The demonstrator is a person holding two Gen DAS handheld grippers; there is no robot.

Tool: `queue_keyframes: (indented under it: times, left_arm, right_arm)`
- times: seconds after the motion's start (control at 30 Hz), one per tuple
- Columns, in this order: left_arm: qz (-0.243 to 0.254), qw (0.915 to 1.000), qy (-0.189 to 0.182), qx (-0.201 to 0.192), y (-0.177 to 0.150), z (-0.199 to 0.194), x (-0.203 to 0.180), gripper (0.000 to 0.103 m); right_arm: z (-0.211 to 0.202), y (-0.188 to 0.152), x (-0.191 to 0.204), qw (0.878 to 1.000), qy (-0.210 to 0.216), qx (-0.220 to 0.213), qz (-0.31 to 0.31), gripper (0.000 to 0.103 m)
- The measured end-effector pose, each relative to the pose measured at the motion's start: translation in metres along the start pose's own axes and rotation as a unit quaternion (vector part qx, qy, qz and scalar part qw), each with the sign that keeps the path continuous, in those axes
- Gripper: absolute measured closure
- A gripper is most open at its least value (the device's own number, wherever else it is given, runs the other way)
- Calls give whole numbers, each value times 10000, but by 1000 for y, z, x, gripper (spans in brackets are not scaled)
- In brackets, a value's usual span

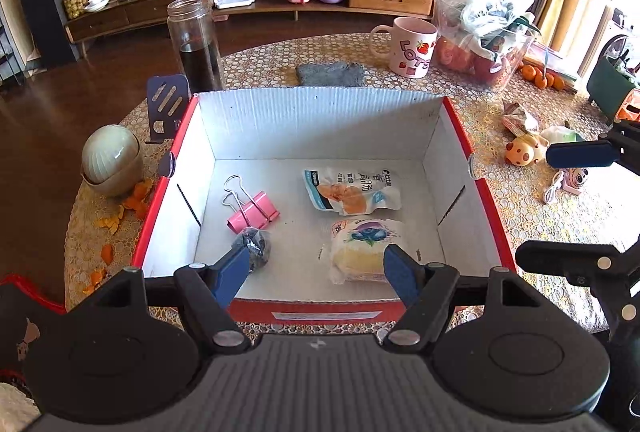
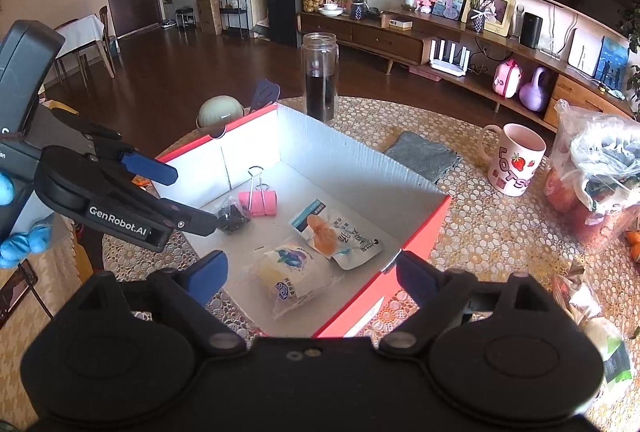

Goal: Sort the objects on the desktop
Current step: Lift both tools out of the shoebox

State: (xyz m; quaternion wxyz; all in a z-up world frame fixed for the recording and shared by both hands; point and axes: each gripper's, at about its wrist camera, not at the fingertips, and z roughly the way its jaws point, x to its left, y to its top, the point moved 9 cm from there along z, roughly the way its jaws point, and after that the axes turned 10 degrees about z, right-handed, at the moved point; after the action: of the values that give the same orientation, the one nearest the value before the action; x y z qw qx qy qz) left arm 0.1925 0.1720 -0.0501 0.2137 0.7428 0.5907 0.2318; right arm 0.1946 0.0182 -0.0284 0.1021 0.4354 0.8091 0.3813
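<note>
We have four things gathered in the red-sided white cardboard box [image 1: 320, 135] on the surface: pink binder clip [image 1: 253, 211], dark crinkled packet [image 1: 256, 246], and two snack pouches. Left tongs [image 1: 316, 272] and right tongs [image 2: 312, 278] stand wide, apparently empty.

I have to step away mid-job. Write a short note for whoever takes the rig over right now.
Left claw: open, empty, above the near end of the box.
Right claw: open, empty, above the box's near corner.
In the box: pink binder clip, dark packet, sausage pouch, blueberry cake pack.
Left on the table: yellow toy, pink earbud case, snack wrapper.
</note>
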Motion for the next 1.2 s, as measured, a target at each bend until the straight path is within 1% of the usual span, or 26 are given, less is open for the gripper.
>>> queue_keyframes:
  times: [0.07, 0.2, 0.33, 0.57, 0.63, 0.77, 0.83, 1.0, 1.1, 1.2]
  left_arm:
    - [7, 10000, 11, -48, 0, -5, -6, 30]
    - [-5, 9999, -86, -142, -2, -14, -18, 30]
    - [89, 9997, -44, -205, -2, -19, -30, 30]
    - [211, 9991, -254, -280, 0, -21, -66, 29]
    - [304, 9986, -314, -300, 2, -20, -80, 26]
    - [450, 9966, -592, -342, 5, -16, -116, 24]
    - [557, 9951, -722, -374, 7, -14, -136, 20]
    - [843, 9904, -989, -468, 13, -7, -182, 17]
    - [985, 9874, -1119, -534, 18, -1, -208, 12]
    - [1110, 9850, -1160, -638, 24, 7, -229, 5]
  right_arm:
    - [-7, -4, -1, 10000, 34, -42, 29, 11]
    - [-23, -11, -3, 9998, 86, -166, 47, 9]
    - [-39, -18, -8, 9994, 119, -286, 135, 8]
    - [-63, -34, -27, 9984, 28, -456, 322, 7]
    - [-70, -40, -39, 9977, -75, -536, 413, 7]
    - [-85, -53, -67, 9952, -313, -664, 654, 7]
    - [-93, -61, -85, 9932, -478, -711, 782, 7]
    - [-112, -82, -132, 9866, -933, -807, 1066, 7]
    - [-120, -94, -157, 9821, -1170, -836, 1221, 7]
    - [-125, -107, -178, 9777, -1387, -839, 1336, 7]
